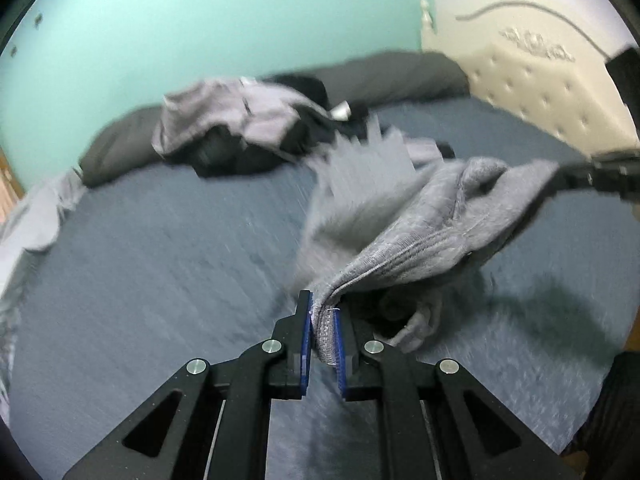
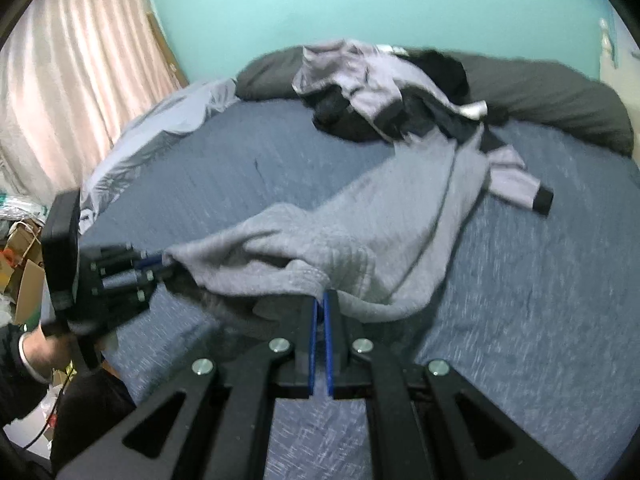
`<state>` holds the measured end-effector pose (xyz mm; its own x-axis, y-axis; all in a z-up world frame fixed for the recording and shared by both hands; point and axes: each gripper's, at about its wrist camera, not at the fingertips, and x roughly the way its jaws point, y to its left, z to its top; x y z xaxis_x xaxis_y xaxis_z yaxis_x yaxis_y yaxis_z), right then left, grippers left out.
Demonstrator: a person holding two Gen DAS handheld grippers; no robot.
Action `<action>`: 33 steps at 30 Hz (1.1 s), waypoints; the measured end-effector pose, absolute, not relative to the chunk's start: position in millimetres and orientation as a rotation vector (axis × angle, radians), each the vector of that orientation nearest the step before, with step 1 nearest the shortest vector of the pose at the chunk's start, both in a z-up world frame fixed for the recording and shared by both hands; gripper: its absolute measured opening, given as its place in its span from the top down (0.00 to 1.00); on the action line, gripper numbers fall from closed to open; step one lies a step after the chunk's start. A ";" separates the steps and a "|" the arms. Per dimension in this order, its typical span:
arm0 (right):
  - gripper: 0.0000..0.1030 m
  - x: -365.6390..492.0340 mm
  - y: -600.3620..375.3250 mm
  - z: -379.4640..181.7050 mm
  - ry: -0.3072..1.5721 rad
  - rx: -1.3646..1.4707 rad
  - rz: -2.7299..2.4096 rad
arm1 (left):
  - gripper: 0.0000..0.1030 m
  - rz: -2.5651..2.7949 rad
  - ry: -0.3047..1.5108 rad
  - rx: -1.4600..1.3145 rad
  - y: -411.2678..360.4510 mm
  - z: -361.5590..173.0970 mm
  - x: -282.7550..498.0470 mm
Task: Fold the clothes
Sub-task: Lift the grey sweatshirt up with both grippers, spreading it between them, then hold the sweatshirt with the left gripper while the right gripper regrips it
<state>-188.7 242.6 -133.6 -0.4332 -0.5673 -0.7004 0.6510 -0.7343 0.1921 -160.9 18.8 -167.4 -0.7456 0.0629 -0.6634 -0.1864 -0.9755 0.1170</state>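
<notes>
1. One bed covered by a blue heathered sheet [image 2: 520,280] fills most of both views, set against a turquoise wall [image 2: 360,0].
2. One pinkish curtain [image 2: 72,80] hangs at the left in the right wrist view; one cream tufted headboard [image 1: 540,92] shows at the right in the left wrist view.
3. Two dark grey pillows [image 2: 560,100] lie along the far edge of the bed.
4. One heap of unfolded clothes [image 2: 372,92], pale lilac-grey and black pieces mixed, rests against the pillows; its count is unclear.
5. One grey knit garment [image 2: 360,240], the piece being folded, is lifted at its near edge and stretched between the two grippers, its far end trailing on the sheet toward the heap.
6. The left gripper [image 1: 322,320] has its blue pads nearly together, pinching a ribbed hem of the garment.
7. The right gripper [image 2: 322,304] has its pads almost touching, clamping another edge of the same garment.
8. One hand [image 2: 44,348] of the person grips the left gripper's handle.
</notes>
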 end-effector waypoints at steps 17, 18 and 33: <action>0.98 -181.0 249.0 79.4 0.159 0.658 -2.280 | 0.92 2.967 0.322 -0.626 5.7 87.7 -166.0; 0.98 -180.5 250.7 92.1 0.161 0.637 -2.287 | 0.92 2.970 0.330 -0.603 7.1 101.7 -165.9; 0.98 -149.8 271.7 256.2 0.156 0.433 -2.344 | 0.93 2.883 0.167 -0.429 7.2 252.6 -149.7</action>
<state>-149.8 271.7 256.2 -0.6730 -0.6505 -0.3522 0.6913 -0.7224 0.0133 -149.7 7.2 252.6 -0.9328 0.2007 -0.2993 -0.2339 -0.9690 0.0791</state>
